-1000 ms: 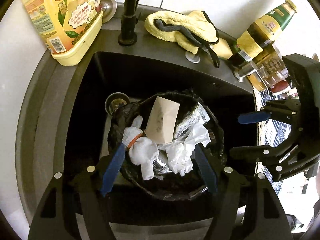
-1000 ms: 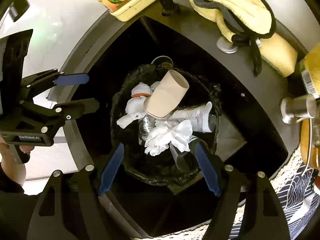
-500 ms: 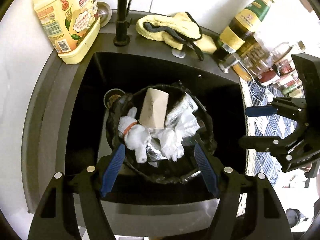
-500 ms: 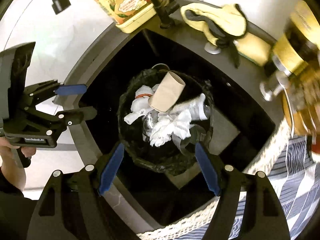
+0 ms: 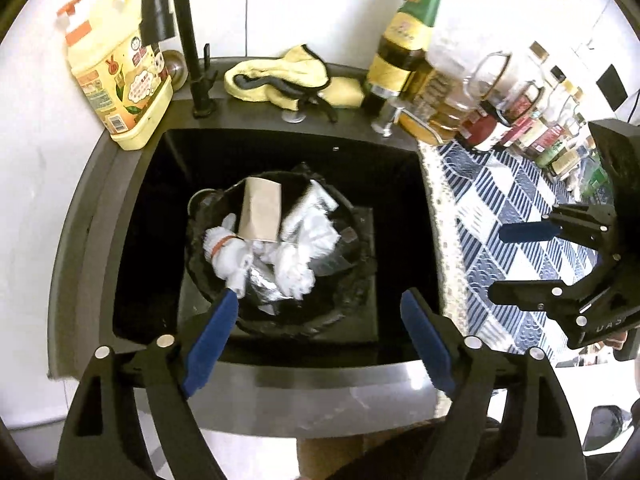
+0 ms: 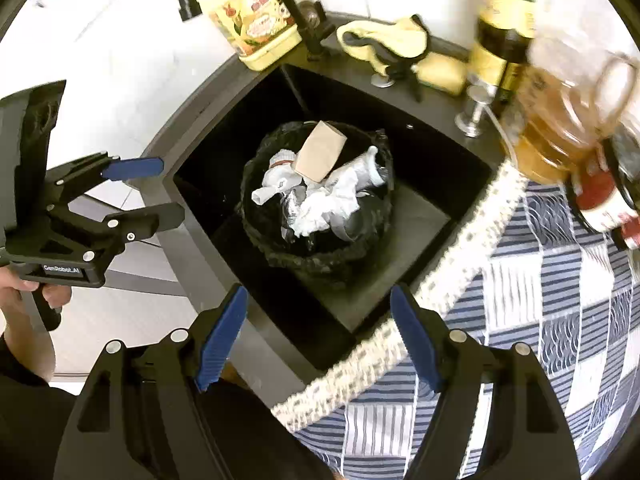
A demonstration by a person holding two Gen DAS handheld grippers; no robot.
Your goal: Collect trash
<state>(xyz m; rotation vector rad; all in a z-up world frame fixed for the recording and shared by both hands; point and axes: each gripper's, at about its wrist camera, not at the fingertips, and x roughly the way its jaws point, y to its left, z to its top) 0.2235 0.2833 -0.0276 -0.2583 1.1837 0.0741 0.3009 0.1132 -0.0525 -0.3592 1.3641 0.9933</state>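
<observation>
Far left of the jaws, a yellow detergent jug (image 5: 116, 84) stands by the black tap (image 5: 188, 40). The left gripper (image 5: 316, 332) has just been opening: its jaws are spread wide, nothing between them. Ahead of them, down in the black sink (image 5: 400, 168), sits the bin bag (image 5: 276, 312), stuffed with a cardboard tube (image 5: 260, 216), crumpled tissues (image 5: 296, 256) and foil. The right gripper (image 6: 316, 340) gapes about as wide, empty too, the bag ahead of its jaws. Right again: bottles on the bench. Loading looks done; next, I'd say, 2 sets of jaws must pinch the bag's rim and gather it.
</observation>
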